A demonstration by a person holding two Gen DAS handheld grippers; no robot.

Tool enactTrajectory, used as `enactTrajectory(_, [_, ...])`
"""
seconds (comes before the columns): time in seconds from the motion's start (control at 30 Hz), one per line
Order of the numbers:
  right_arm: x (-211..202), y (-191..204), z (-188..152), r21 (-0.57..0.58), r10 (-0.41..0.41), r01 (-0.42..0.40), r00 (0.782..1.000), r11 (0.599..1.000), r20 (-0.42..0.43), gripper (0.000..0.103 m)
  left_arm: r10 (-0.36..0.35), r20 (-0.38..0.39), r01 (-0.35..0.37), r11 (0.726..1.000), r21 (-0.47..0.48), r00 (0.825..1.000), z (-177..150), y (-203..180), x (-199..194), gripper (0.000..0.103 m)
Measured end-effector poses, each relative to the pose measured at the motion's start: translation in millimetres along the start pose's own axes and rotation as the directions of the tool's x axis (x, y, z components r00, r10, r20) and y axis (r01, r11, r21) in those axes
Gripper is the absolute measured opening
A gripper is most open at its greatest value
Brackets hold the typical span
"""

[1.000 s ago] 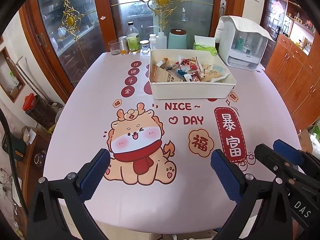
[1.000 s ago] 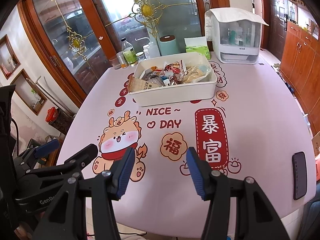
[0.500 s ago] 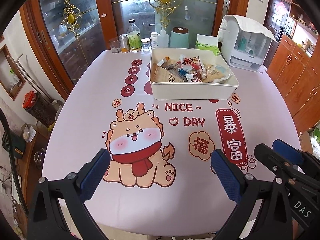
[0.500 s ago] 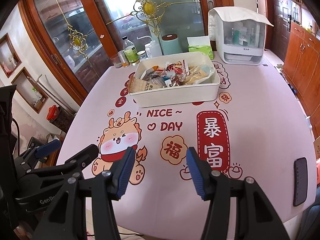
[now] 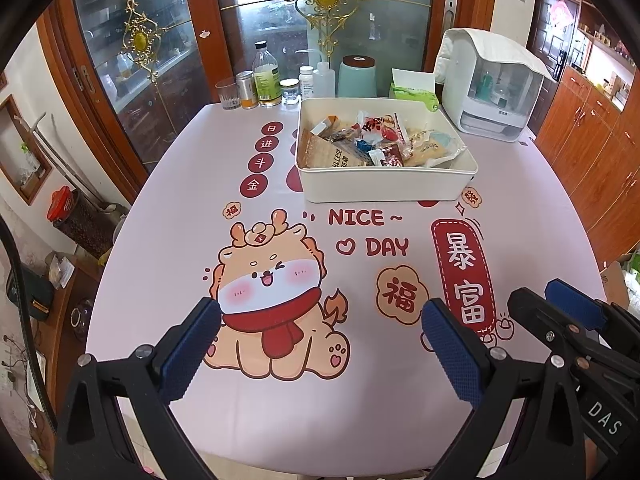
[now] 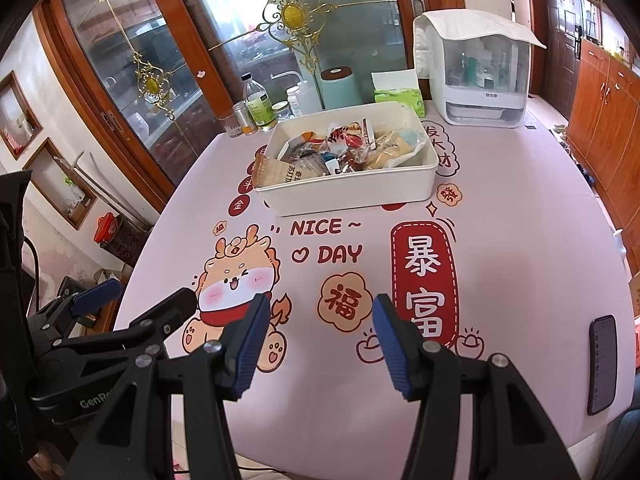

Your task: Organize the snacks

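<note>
Pink surface (image 5: 168, 240), smooth printed cloth with rounded front edge, cartoon dragon and red "NICE DAY" lettering, glass-and-wood cabinet doors behind

Near: left tool (image 5: 320, 344) over the front edge, pads spread wide apart, holding nothing. Fingers are matte black plastic with screw heads, pads (image 5: 450, 352) dark blue, finely ribbed, oblong. Right tool (image 6: 316, 340) same build, pads also apart and empty, gap narrower than the left's. Both sit above the dragon print, well short of the bin

Mid: white bin (image 5: 384, 188), rectangular, rounded corners, smooth plastic, standing on the surface past the lettering. Snacks (image 5: 380, 144) are all inside it: crinkly clear and foil wrappers, a brown kraft-paper pouch (image 5: 328, 156) leaning at the left end, pale bagged pieces at the right

Far: row along the back edge, ribbed glass tumbler (image 5: 228, 94), small metal can, clear bottle with green label (image 5: 266, 76), little jars, white squeeze bottle, mint cylinder with brown lid (image 5: 358, 76), green tissue pack (image 5: 412, 88). Beside them a white box cabinet (image 5: 492, 88) with translucent front, cloth draped on top

View differences: right wrist view alone shows a dark phone (image 6: 602, 364) flat near the surface's right edge, plus the left tool's side profile at lower left. Left wrist view shows the right tool's blue tip at lower right, and a red-lidded jar (image 5: 64, 208) on the floor to the left
</note>
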State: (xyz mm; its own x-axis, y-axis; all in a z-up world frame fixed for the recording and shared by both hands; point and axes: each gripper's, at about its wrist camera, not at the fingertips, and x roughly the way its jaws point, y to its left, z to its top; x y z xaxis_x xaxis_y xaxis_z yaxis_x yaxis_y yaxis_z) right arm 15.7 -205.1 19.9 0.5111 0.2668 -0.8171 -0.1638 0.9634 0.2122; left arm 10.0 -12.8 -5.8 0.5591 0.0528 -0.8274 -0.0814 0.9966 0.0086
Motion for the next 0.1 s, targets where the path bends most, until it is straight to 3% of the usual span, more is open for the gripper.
enactTrajectory(0.1, [0.3,0.1,0.0,-0.001,0.0,0.0,1.0,1.0,0.0,0.054,0.003,-0.001,-0.003,1.0,-0.001,1.0,1.1,-0.9,1.0,0.1])
